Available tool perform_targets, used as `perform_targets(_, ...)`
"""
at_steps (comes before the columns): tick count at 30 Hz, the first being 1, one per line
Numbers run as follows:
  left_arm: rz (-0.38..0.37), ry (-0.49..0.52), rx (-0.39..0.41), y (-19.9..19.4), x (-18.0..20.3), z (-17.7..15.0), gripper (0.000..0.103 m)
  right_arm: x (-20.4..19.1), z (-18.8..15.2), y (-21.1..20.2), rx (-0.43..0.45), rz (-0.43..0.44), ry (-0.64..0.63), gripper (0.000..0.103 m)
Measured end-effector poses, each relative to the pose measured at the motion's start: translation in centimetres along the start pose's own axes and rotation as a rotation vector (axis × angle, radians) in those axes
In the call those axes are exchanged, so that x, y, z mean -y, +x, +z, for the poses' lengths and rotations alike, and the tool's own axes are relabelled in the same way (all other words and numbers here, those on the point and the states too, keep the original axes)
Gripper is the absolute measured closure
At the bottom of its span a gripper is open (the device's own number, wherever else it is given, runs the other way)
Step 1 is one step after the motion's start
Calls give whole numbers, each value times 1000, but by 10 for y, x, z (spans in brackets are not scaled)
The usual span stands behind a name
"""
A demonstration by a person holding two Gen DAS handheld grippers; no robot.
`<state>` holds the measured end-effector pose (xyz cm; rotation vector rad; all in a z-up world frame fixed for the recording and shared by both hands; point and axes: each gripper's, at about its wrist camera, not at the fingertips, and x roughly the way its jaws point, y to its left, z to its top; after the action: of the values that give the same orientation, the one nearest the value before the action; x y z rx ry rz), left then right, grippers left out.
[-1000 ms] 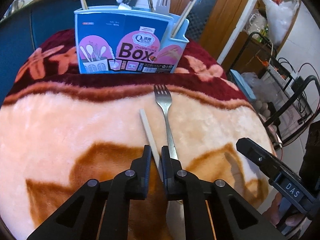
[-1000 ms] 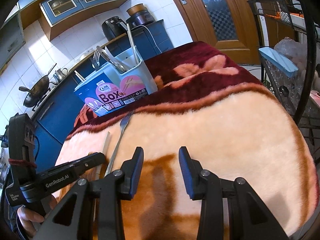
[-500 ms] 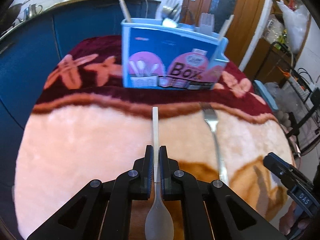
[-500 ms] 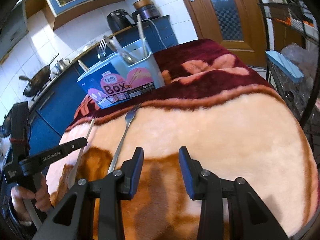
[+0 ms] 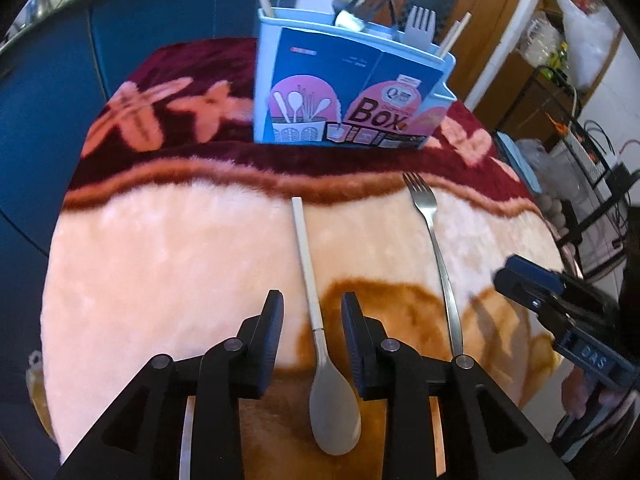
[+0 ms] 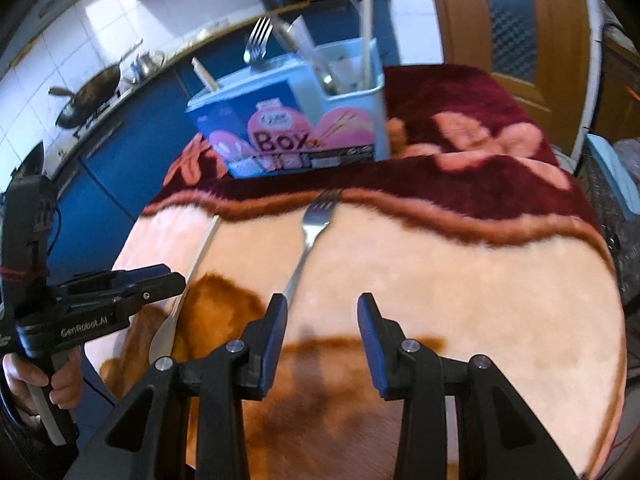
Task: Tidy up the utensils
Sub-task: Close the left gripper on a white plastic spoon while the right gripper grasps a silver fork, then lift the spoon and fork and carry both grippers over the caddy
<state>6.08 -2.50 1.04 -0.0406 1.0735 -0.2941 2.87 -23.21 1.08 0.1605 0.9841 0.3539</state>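
pale spoon (image 5: 316, 320) lies between the wide-apart left hand-held gripper (image 5: 312, 312); right hand-held gripper (image 6: 322, 316) gapes, empty.

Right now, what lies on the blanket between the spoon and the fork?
Nothing: in the left wrist view only bare blanket separates the spoon from the fork; they lie side by side without touching.

left gripper (image 5: 312, 316): a second ago its fingers pinch the spoon's handle; now they stand spread, one on each side of the handle, touching nothing.
spoon (image 5: 316, 332): released; it lies flat on the blanket between the left fingers, bowl toward the camera, handle pointing away.
right gripper (image 6: 322, 320): now nearer the fork (image 6: 308, 240), whose handle end runs just behind its left finger.
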Motion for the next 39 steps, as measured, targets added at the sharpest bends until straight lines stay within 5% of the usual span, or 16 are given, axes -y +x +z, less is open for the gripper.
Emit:
perform_targets(7,-2,10,-29,8,0,3,74,-13,25,31,-169,4,-24,64)
perform_targets(13,-21,-3,-53,16,-7,1,87,-20,43,52,-273,-64,-51,71)
perform_targets(19,-43,-12,-63,19,-10,4,88,-29,55,67,-366,-110,-67,71)
perform_targets(23,-41,-11,-69,21,-10,7,89,-33,58,72,-390,-149,-83,87)
perform_targets(31,-81,-32,-16,16,-15,5,96,-12,43,48,-264,-18,-1,97)
perform_targets(39,-90,-15,199,-25,-11,1,97,4,12,-4,38,156,46,97)
